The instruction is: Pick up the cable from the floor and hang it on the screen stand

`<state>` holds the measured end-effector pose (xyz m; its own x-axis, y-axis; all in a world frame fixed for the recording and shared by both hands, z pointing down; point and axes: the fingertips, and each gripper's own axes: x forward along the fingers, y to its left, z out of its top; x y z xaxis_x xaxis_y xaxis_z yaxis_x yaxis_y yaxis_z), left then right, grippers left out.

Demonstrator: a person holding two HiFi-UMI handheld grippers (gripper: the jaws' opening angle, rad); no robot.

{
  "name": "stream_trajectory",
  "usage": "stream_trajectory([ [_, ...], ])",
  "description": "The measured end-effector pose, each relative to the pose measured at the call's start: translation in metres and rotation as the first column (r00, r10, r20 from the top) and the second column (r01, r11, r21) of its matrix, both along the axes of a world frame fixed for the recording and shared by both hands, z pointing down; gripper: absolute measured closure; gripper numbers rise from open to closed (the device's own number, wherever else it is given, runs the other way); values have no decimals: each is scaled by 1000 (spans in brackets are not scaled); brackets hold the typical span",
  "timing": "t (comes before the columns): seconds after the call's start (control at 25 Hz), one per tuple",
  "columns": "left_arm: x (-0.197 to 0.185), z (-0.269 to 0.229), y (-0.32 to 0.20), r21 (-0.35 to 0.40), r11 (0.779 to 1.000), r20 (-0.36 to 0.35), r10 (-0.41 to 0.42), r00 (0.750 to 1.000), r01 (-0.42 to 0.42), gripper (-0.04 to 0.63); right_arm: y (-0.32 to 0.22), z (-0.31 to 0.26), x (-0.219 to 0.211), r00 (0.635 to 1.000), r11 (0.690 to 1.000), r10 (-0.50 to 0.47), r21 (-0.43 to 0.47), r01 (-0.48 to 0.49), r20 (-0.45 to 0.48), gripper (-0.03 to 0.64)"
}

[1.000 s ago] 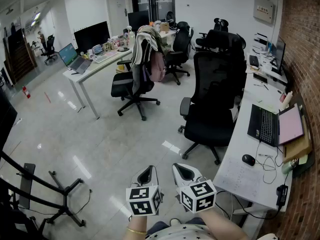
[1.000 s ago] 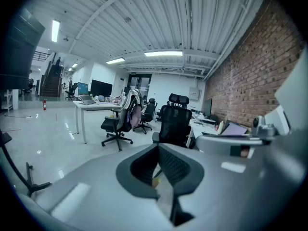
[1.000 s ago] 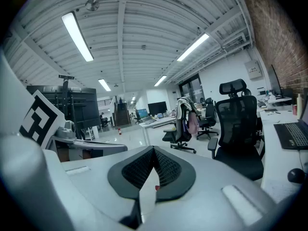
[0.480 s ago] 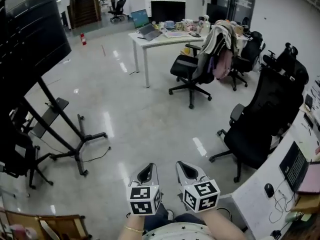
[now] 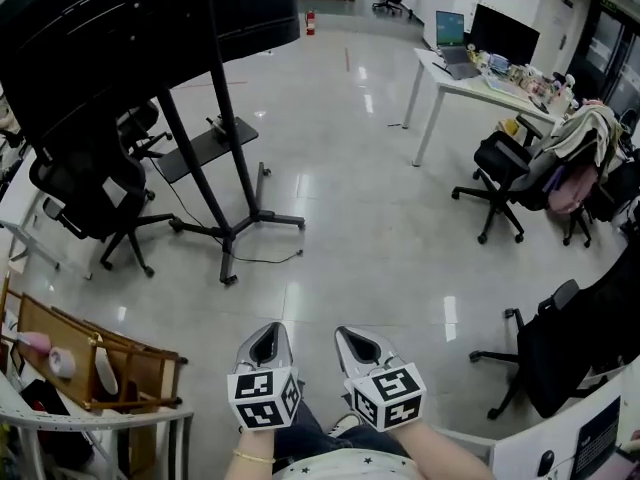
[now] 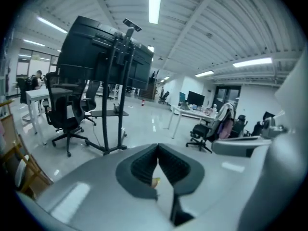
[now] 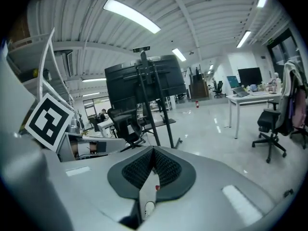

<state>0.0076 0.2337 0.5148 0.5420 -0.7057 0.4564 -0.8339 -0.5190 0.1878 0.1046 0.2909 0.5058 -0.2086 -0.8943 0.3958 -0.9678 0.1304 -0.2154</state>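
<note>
A tall black screen stand (image 5: pixel 222 158) carries a big dark screen (image 5: pixel 120 18) at the upper left of the head view. A thin black cable (image 5: pixel 268 261) trails on the glossy floor by the stand's feet. My left gripper (image 5: pixel 266 332) and right gripper (image 5: pixel 354 334) sit side by side at the bottom, well short of the stand, both shut with nothing between the jaws. The left gripper view shows the screen stand (image 6: pixel 117 76) ahead beyond the left gripper (image 6: pixel 157 149). In the right gripper view the screen stand (image 7: pixel 154 100) rises past the right gripper (image 7: pixel 153 153).
A black office chair (image 5: pixel 90 193) stands left of the stand. A wooden rack (image 5: pixel 100 363) is at the bottom left. A white desk (image 5: pixel 470 73) with a laptop, a chair draped with clothes (image 5: pixel 520 163) and another black chair (image 5: pixel 570 348) are on the right.
The head view has swung to the left: the desks and chairs slid right and the screen stand with its cable came into view. Both grippers stay shut, side by side.
</note>
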Motion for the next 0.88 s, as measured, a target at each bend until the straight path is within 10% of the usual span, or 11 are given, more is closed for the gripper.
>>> stream_trajectory([
  [0.88, -197, 81, -338, -113, 957, 34, -266, 963, 268, 589, -385, 81, -211, 950, 941, -309, -159, 299, -43, 618],
])
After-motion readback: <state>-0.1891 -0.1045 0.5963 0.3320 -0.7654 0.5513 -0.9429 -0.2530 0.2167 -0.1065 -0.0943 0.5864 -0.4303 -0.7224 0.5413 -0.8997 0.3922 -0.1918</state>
